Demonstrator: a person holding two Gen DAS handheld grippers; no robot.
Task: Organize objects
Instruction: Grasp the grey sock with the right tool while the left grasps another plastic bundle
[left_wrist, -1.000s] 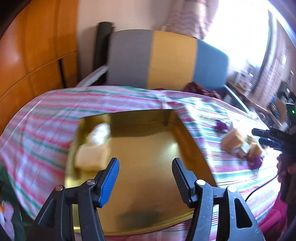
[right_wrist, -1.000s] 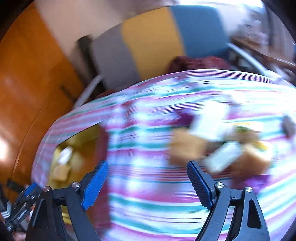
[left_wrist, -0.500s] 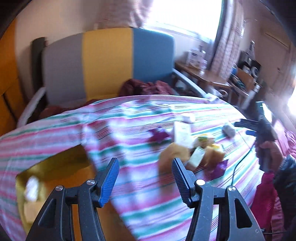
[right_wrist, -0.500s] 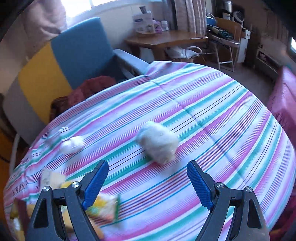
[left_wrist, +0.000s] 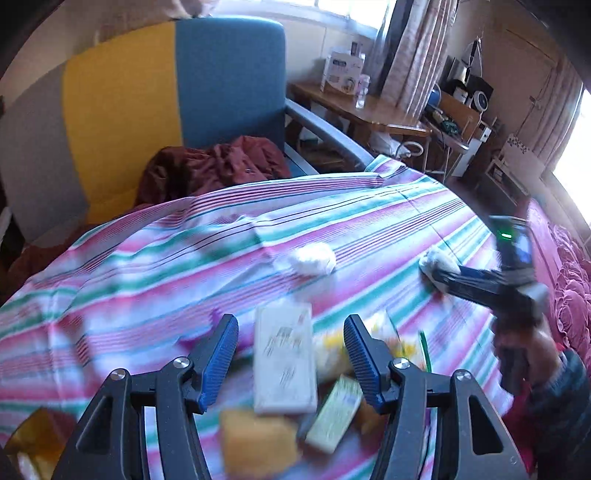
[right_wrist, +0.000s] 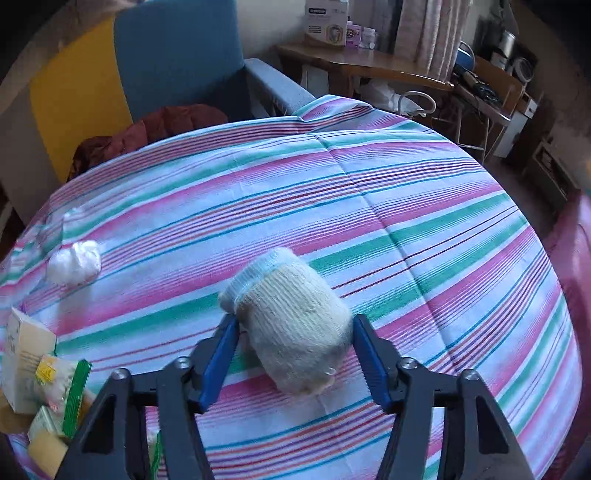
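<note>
— Listing item: rolled cream sock (right_wrist: 291, 325), knitted, pale blue cuff, lying on the striped table (right_wrist: 424, 206); where from the fingers?

— Between the right gripper (right_wrist: 295, 358) fingers, which have just been closing and now touch its sides; long axis points away, cuff far. Left gripper (left_wrist: 291, 360): half open, empty, farther from the sock.

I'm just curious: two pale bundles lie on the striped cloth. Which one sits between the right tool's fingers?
The cream knitted roll, sitting between the closing blue fingers. The small white wad lies apart, far left.
</note>
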